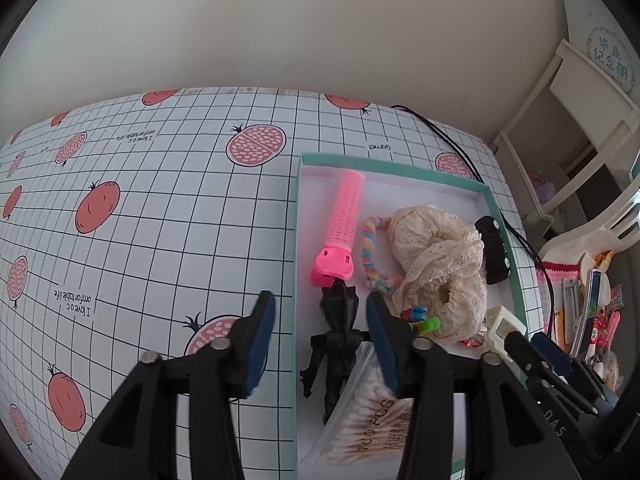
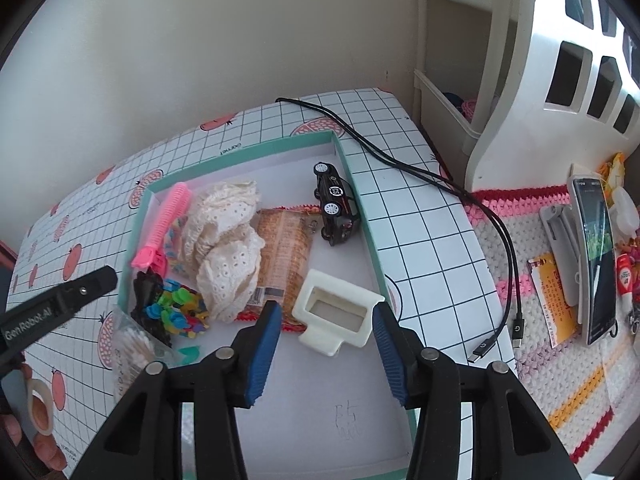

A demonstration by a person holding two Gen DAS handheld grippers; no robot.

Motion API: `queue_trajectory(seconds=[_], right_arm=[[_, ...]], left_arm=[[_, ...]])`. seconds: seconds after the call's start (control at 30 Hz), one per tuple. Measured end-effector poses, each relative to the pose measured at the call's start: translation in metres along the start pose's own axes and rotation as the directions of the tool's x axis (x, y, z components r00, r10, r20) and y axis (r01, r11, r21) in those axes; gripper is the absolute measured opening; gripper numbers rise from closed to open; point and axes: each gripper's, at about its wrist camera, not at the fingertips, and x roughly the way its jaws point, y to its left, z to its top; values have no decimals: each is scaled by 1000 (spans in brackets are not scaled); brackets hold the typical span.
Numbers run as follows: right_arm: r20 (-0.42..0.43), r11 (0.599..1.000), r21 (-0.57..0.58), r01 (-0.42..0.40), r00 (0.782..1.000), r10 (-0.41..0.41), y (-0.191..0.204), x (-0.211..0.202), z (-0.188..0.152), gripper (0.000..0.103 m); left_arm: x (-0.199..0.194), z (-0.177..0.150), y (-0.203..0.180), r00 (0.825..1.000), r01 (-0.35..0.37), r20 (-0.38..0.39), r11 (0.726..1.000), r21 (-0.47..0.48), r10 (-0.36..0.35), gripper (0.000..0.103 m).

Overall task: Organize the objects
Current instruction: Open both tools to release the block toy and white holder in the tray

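Two blue fingers of the left hand-held gripper (image 1: 320, 332) stand wide apart in the left wrist view, with nothing between them. It hangs over the left wall of a shallow box (image 1: 297, 240) with a green rim, which sits on the tabletop (image 1: 160, 208). The tabletop has a grid cloth with pink fruit on it. Inside the box, a pink hair roller (image 1: 344, 224) lies along the left wall. A black toy figure (image 1: 338, 340) lies just below the roller, touching its clip end. A bag of cotton swabs (image 1: 368, 412) lies partly over the figure's feet. A rainbow braided band (image 1: 374, 256) lies between the roller and a cream lace cloth (image 1: 440, 268). A black toy car (image 1: 494, 256) leans by the right wall.

In the right wrist view, the right hand-held gripper (image 2: 326, 346) is open too and holds nothing. It hangs over the near part of the box (image 2: 362, 208). A white plastic frame (image 2: 338, 312) lies on the box floor, right between the finger tips but not touched. The black toy car (image 2: 336, 208) lies on its side near the right wall. An orange snack packet (image 2: 282, 256) lies beside the cream lace cloth (image 2: 230, 248). Small bright clips (image 2: 180, 312) sit in a heap near the left wall. A black cable (image 2: 440, 184) runs over the tabletop (image 2: 424, 240), outside the box.
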Motion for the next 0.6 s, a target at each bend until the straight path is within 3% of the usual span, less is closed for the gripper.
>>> queue_trajectory(seconds=[0.07, 0.13, 0.2, 0.27, 0.4, 0.53, 0.6], right_arm=[[5, 1000, 2, 0, 1000, 0, 1, -1, 0, 68], [6, 1000, 4, -10, 1000, 10, 2, -1, 1, 70], [11, 1000, 6, -12, 1000, 12, 2, -2, 1, 79], [16, 1000, 7, -18, 1000, 18, 3, -2, 2, 80], [22, 999, 21, -25, 999, 25, 3, -2, 2, 99], [19, 999, 28, -27, 999, 26, 1, -2, 2, 100], [16, 999, 33, -29, 999, 28, 0, -1, 2, 102]], left_arm=[[1, -1, 0, 1000, -8, 0, 1000, 0, 8, 54], [2, -1, 1, 1000, -24, -1, 1000, -1, 24, 57], [3, -2, 1, 999, -46, -1, 999, 0, 46, 70], [4, -2, 3, 998, -55, -1, 998, -5, 55, 72], [5, -2, 6, 997, -74, -3, 997, -11, 74, 80], [6, -2, 10, 996, -90, -5, 996, -16, 90, 82], [7, -2, 11, 996, -94, -7, 995, -19, 93, 91]])
